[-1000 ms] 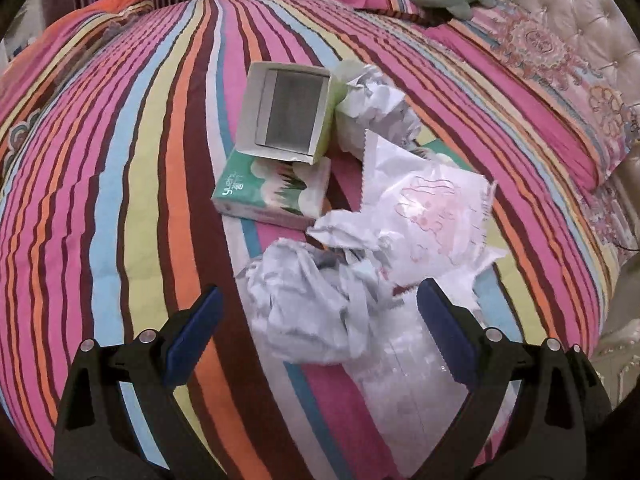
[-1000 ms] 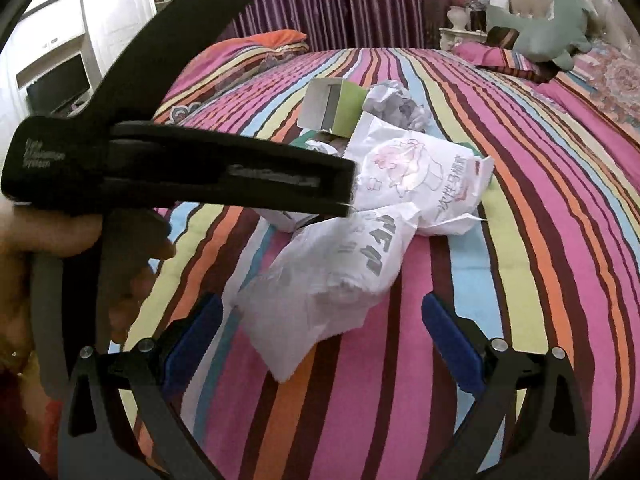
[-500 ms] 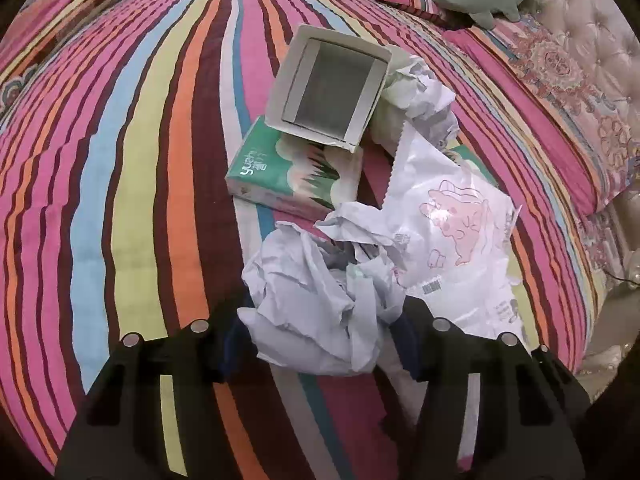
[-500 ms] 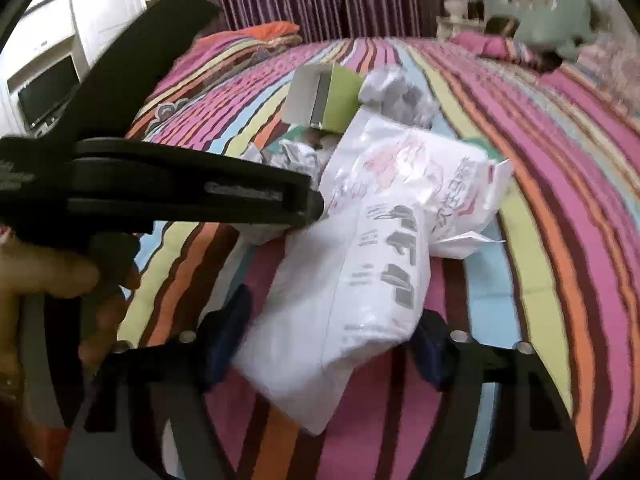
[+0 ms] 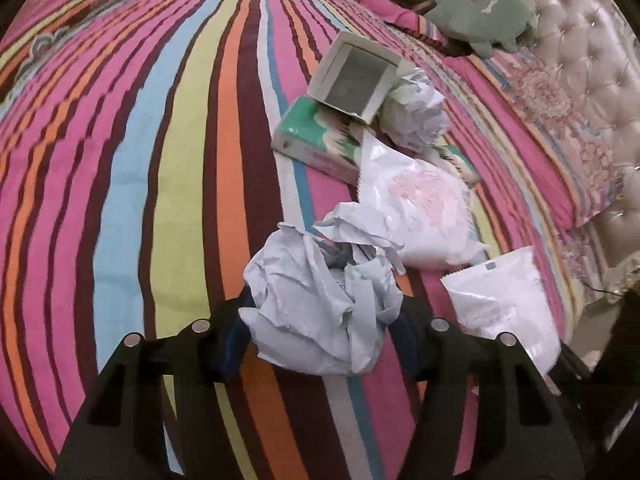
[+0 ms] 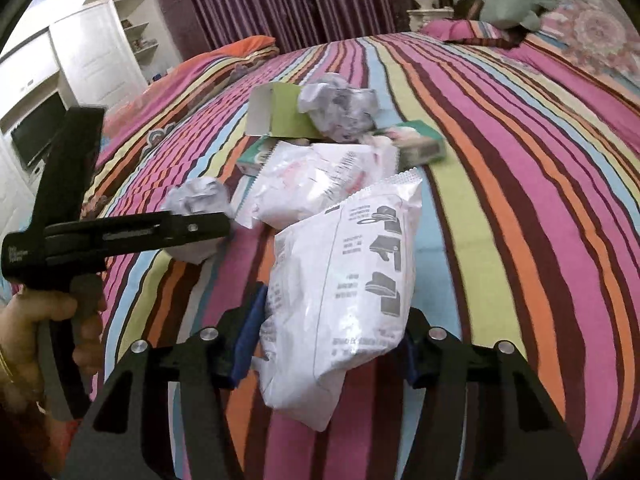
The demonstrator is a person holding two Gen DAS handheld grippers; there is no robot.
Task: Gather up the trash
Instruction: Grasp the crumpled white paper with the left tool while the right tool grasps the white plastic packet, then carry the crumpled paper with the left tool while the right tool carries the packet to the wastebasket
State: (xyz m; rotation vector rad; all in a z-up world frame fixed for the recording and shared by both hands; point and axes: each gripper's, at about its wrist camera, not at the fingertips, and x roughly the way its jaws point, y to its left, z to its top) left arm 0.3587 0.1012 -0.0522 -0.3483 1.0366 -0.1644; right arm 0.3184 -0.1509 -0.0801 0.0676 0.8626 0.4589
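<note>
My left gripper (image 5: 322, 330) is shut on a crumpled pale paper ball (image 5: 316, 304), its blue pads pressed into both sides. In the right wrist view that same paper ball (image 6: 200, 204) sits at the tip of the left gripper (image 6: 218, 226), held by a person's hand. The jaws of my right gripper (image 6: 330, 342) are closing on a white printed plastic bag (image 6: 348, 264), and the pads press its sides. That white bag (image 5: 504, 304) also shows at the right of the left wrist view.
On the striped bedspread (image 5: 168, 184) lie a pink-printed white wrapper (image 5: 420, 208), an open white-and-green box (image 5: 352, 76), a green tissue pack (image 5: 316, 140) and another crumpled paper (image 5: 416, 116). A green plush toy (image 5: 476, 16) and a tufted headboard (image 5: 580, 40) are beyond. White cupboards (image 6: 92, 52) stand left.
Both grippers went from wide open to closed: the left on the paper ball, the right on the white bag. Both moved forward, and the bag now stands apart from the pile.
</note>
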